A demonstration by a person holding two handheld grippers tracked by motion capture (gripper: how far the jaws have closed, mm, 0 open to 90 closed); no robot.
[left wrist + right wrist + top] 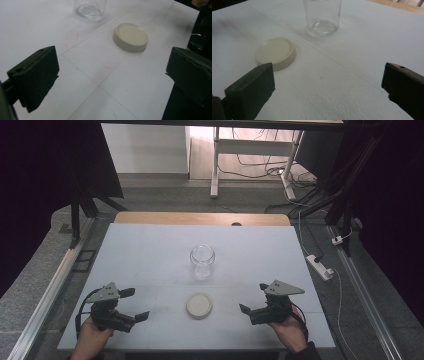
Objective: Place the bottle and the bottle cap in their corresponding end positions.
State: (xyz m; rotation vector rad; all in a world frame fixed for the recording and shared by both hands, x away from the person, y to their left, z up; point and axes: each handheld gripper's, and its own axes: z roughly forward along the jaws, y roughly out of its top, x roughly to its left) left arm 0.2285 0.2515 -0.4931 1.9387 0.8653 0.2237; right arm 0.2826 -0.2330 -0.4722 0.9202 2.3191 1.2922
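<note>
Jar (pixel 202 261) upright; lid (pixel 199 305) flat

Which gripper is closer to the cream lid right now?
Right, narrowly. The right gripper sits just right of the cream lid; the left gripper sits slightly farther off on its left. Both are open, neither touching.

Soft, dim light is falling evenly on the white table (pixel 150 250).
Surroundings are sinking into darkness; both gripper views are looking grainy and slightly blurred.

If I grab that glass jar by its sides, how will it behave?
The glass jar looks clear, smooth and rigid, so it may slip between the jaws and could break if dropped. It stands upright and taller than wide, so a sideways push may tip it. It appears empty, so probably light.
</note>
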